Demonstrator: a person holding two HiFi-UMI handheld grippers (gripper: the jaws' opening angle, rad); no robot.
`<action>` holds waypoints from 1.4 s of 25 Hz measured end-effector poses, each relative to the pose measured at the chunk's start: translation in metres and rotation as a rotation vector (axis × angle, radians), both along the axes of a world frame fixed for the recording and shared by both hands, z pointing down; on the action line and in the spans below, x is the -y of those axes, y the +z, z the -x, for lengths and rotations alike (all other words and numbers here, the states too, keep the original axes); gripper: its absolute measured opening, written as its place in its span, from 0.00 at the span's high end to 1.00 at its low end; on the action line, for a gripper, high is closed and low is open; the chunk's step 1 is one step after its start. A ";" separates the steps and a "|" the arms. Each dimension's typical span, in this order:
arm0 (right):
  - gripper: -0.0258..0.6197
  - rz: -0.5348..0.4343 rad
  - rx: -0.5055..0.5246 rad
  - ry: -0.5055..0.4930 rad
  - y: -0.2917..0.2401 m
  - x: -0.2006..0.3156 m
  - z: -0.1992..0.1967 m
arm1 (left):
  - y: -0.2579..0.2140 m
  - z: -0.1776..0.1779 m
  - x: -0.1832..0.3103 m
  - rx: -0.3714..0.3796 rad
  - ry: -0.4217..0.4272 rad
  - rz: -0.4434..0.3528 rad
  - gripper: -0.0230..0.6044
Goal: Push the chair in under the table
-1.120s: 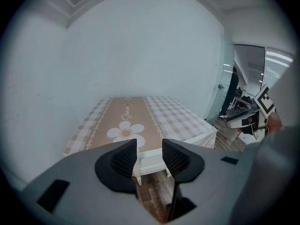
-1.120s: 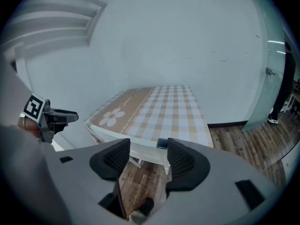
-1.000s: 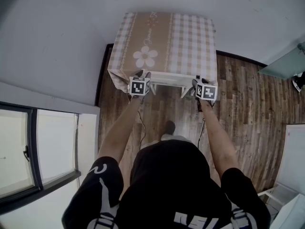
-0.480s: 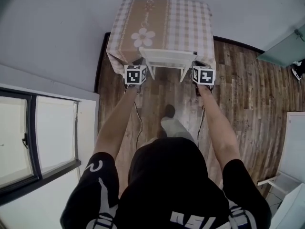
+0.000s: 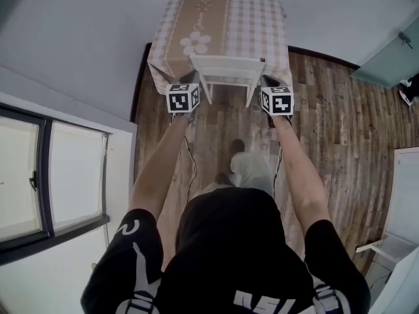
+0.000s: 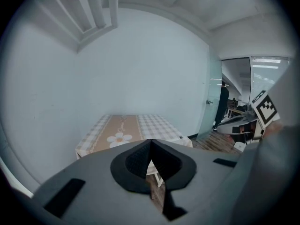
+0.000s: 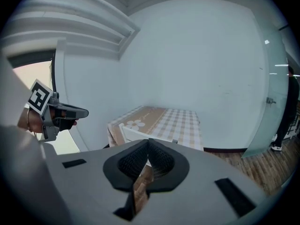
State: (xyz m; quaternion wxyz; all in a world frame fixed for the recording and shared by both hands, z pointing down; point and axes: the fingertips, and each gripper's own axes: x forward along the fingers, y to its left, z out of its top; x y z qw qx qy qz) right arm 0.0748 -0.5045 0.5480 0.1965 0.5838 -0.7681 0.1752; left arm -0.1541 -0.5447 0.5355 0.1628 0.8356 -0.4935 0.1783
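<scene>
A white chair [image 5: 227,67] stands tucked under the table [image 5: 222,18], which wears a beige checked cloth with a flower print. Only the chair's back rail shows, at the table's near edge. My left gripper [image 5: 191,78] hovers just off the rail's left end, and my right gripper [image 5: 269,81] off its right end. Neither touches the chair. In the left gripper view the left gripper [image 6: 150,142] is shut and holds nothing. In the right gripper view the right gripper [image 7: 148,142] has just been closing and is shut with nothing between its pads.
The table sits against a pale wall on a wood plank floor [image 5: 327,136]. A window [image 5: 52,175] is at the left, a glass door [image 5: 386,64] at the right and white furniture [image 5: 393,254] at the lower right. The person's foot [image 5: 252,169] and cables lie behind the chair.
Both grippers have come off the ends of the chair's back rail, drawn back toward me and risen. The person has taken a step.
</scene>
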 end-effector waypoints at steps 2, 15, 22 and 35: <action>0.94 -0.023 -0.007 -0.015 -0.010 -0.010 0.000 | -0.008 -0.007 -0.011 0.001 0.010 -0.013 0.92; 0.94 -0.072 0.018 -0.126 -0.035 -0.031 -0.028 | -0.032 -0.044 -0.039 -0.023 -0.056 -0.035 0.92; 0.94 -0.086 0.028 -0.186 -0.049 -0.036 -0.053 | -0.044 -0.075 -0.051 -0.030 -0.097 -0.044 0.92; 0.94 -0.089 0.029 -0.224 -0.055 -0.045 -0.093 | -0.055 -0.110 -0.069 -0.042 -0.134 -0.058 0.92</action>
